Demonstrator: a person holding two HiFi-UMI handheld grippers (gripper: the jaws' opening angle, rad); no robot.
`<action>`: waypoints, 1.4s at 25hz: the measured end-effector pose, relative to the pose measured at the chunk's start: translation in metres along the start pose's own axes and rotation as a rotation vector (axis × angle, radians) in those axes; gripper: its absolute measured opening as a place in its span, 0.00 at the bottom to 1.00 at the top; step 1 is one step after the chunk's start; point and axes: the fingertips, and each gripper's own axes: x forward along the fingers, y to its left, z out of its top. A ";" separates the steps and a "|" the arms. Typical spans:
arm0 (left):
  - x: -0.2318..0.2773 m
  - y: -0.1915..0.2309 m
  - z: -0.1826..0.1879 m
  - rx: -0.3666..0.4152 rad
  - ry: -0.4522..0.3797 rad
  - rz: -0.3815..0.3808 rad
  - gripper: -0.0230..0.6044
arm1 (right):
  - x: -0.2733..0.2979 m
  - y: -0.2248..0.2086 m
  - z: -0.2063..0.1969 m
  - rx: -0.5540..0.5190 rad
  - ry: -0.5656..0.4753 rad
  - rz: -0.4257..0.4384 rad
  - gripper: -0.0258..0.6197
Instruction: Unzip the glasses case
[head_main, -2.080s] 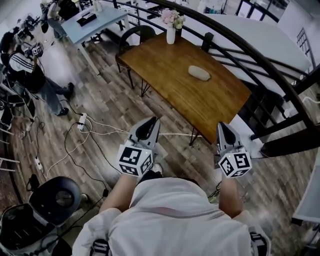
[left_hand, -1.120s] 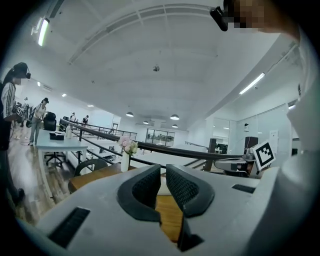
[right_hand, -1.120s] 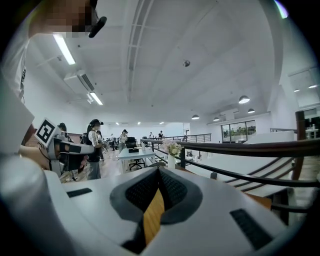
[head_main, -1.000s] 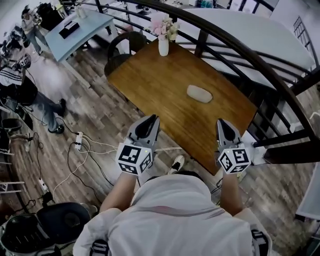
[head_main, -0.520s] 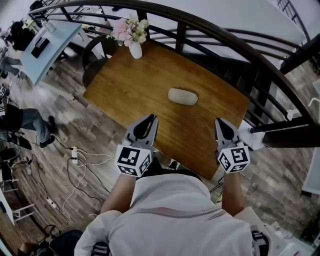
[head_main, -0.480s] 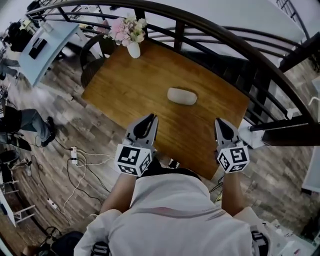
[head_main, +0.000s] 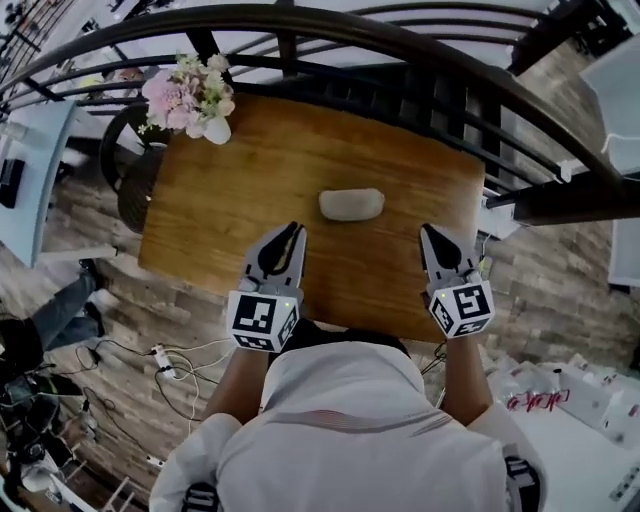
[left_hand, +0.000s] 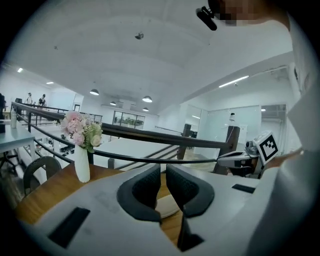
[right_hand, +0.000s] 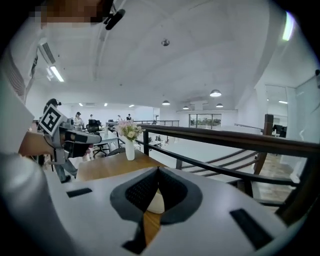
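Observation:
A pale oval glasses case (head_main: 351, 204) lies alone near the middle of the brown wooden table (head_main: 240, 180). My left gripper (head_main: 292, 229) hangs above the table's near edge, short of the case and to its left, jaws shut and holding nothing. My right gripper (head_main: 427, 231) is level with it at the right, also shut and empty. In the left gripper view the case (left_hand: 168, 206) shows low beyond the jaws of the left gripper (left_hand: 163, 172). The right gripper view has the case (right_hand: 156, 202) just past the tips of the right gripper (right_hand: 157, 172).
A white vase of pink flowers (head_main: 190, 95) stands at the table's far left corner. A dark railing (head_main: 400, 30) curves behind the table. A black chair (head_main: 135, 175) stands at the table's left end. Cables (head_main: 165, 360) lie on the plank floor at the lower left.
The table has come closer and squarer in the head view. Both grippers now reach over its near edge, nearer the case. Their jaws have stayed shut.

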 end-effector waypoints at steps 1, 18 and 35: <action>0.004 0.007 0.000 0.011 0.007 -0.007 0.10 | 0.006 0.001 0.003 -0.009 0.001 -0.014 0.12; 0.012 0.015 -0.016 -0.013 0.074 -0.006 0.10 | 0.074 0.011 -0.041 -0.240 0.194 0.137 0.40; 0.021 0.026 -0.049 -0.037 0.138 0.046 0.09 | 0.183 0.034 -0.184 -0.767 0.577 0.546 0.76</action>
